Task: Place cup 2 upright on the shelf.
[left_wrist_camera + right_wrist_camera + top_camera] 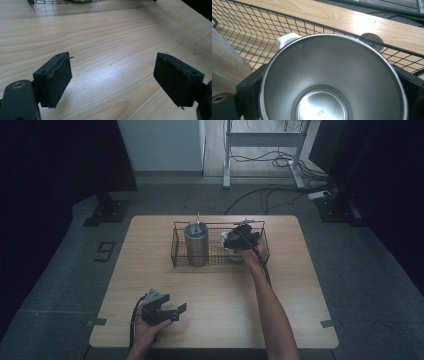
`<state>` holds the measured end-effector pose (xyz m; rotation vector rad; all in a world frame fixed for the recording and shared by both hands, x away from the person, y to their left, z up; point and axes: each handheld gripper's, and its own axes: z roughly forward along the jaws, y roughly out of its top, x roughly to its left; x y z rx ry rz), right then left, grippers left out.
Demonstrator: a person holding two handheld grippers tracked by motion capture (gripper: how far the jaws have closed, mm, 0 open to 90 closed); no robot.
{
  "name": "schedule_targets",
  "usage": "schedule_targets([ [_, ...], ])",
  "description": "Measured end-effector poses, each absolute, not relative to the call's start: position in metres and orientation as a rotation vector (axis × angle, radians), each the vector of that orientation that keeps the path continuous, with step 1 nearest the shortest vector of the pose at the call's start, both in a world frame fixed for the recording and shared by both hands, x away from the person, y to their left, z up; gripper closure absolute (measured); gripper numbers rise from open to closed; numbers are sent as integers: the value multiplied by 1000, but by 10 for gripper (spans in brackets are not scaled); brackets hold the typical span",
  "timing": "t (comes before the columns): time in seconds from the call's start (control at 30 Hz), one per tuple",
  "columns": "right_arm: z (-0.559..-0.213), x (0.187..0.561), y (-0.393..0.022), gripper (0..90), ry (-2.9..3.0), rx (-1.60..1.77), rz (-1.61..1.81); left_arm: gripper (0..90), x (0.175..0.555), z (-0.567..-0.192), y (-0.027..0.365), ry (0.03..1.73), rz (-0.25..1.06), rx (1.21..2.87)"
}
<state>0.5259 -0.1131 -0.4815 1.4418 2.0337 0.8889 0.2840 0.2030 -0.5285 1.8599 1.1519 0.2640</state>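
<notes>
A steel cup [332, 75] with a white handle [287, 38] sits between the two black jaws of my right gripper [329, 82], which press on its sides. Its mouth faces the camera and it is empty inside. In the high view my right gripper [242, 239] holds the cup in the right half of the black wire basket [220, 223]. A tall steel canister [196, 242] with a lid knob stands in the basket's left half. My left gripper [172, 312] rests near the table's front edge, its jaws wide apart over bare wood [112, 72].
The wooden table [215, 290] has free room between the basket and the front edge. The basket's wire wall [249, 25] runs close around the cup, with the canister [224, 62] right beside it. Cables and desk legs lie on the floor beyond the table.
</notes>
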Motion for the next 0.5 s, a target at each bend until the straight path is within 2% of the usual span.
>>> schedule_targets([
  [0.37,-479,517,-114,40,2106,1428,778,152,284,-529,201,1147,257,1871],
  [0.5,-477,512,-121,2,2094,1444,833,152,283,-529,200,1146,258,1870],
])
